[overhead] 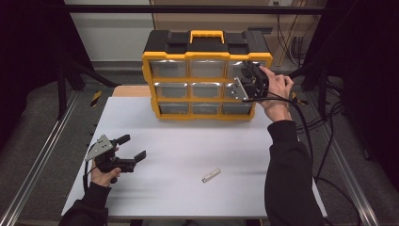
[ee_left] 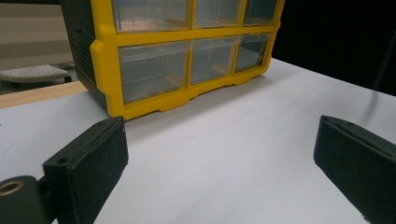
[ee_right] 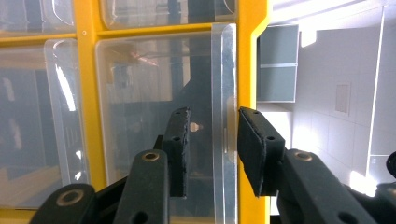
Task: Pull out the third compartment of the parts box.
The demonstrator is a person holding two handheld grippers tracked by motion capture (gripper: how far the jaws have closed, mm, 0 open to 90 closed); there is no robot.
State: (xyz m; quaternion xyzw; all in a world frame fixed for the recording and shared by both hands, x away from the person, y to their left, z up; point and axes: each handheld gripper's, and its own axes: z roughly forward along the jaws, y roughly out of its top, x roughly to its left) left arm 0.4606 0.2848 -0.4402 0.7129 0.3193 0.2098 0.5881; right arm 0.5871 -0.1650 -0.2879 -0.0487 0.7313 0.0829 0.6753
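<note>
While my right gripper (overhead: 248, 75) works at the far organizer (overhead: 207, 75), my left gripper (overhead: 134, 147) rests near-left.

Its jaws straddle the lip of the top-right clear drawer (ee_right: 159, 116); whether the pads press on it I cannot tell. My left jaws stand wide apart over the white table (overhead: 188, 150), holding nothing.

Lab recording bay: white table (overhead: 188, 155), metal frame rails (overhead: 33, 169), black curtains (overhead: 28, 42), loose cables (overhead: 324, 122).
</note>
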